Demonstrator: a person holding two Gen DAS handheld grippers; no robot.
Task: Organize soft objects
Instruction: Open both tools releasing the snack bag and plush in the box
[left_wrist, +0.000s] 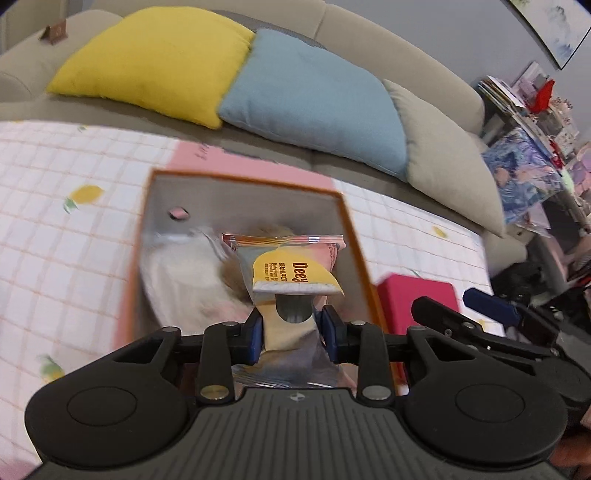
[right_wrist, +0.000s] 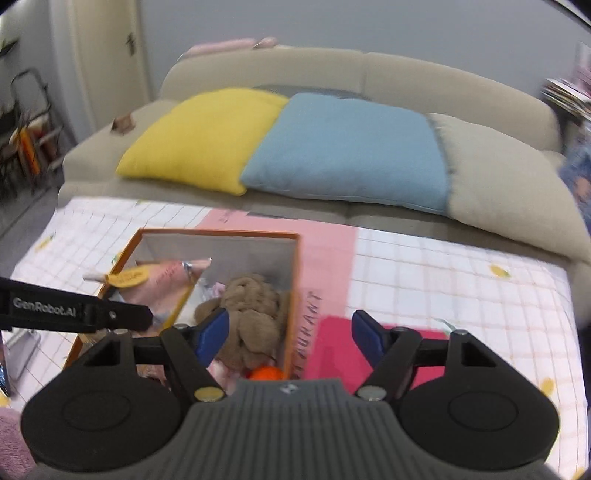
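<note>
Left hand-held gripper: clamps wipes pack above orange box, for deposit. Right hand-held gripper: wide, empty.

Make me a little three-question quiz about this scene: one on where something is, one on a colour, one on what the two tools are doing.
1. Where is the brown plush toy?
A. on the sofa
B. inside the orange-rimmed box
C. on the pink block

2. What colour is the middle cushion on the sofa?
A. blue
B. green
C. red

3. What is the left gripper doing?
A. hanging open and empty
B. pressing on a cushion
C. pinching a snack packet above the box

Answers: 1 B, the toy lies between the box walls. 2 A, blue sits between the yellow and beige cushions. 3 C, its fingers squeeze the packet's lower part; the right gripper is the open one.
</note>
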